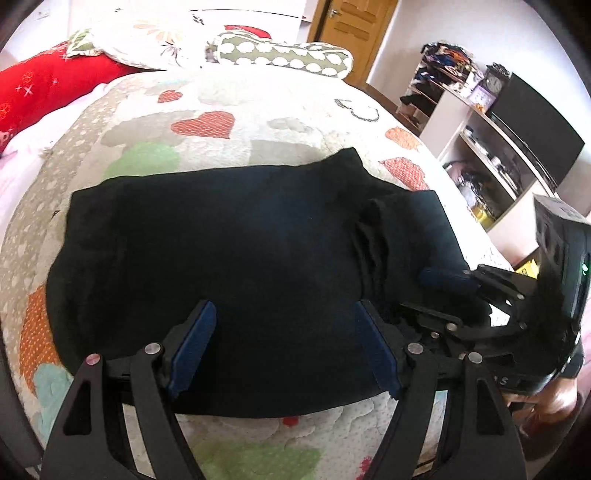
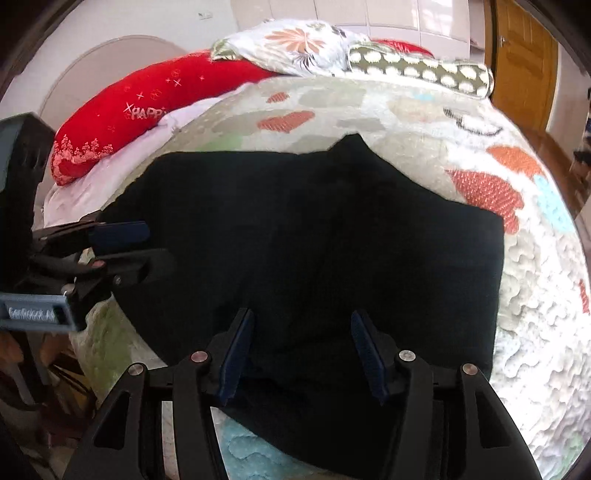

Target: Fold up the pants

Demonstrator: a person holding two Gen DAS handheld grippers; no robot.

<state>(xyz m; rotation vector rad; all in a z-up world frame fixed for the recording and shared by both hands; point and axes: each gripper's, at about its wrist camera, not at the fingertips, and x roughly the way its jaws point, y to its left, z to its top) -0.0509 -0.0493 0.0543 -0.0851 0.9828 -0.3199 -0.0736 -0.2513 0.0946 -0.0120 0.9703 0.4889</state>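
Black pants (image 1: 240, 229) lie folded into a broad flat block on a quilted bedspread with hearts (image 1: 221, 96). My left gripper (image 1: 284, 310) hovers over their near edge, blue pads wide apart with only flat cloth below. Its fingers also show at the pants' left edge in the right wrist view, left gripper (image 2: 155, 243). My right gripper (image 2: 302, 315) stands open above the near part of the pants (image 2: 332, 221), with nothing pinched. From the left wrist view the right gripper (image 1: 439, 295) sits at the pants' right end, where the cloth is bunched into folds.
A red pillow (image 2: 147, 103), a floral pillow (image 2: 295, 44) and a dotted bolster (image 1: 284, 55) line the head of the bed. A shelf unit (image 1: 480, 147) with a dark television (image 1: 535, 122) stands to the right. A wooden door (image 1: 354, 29) is behind.
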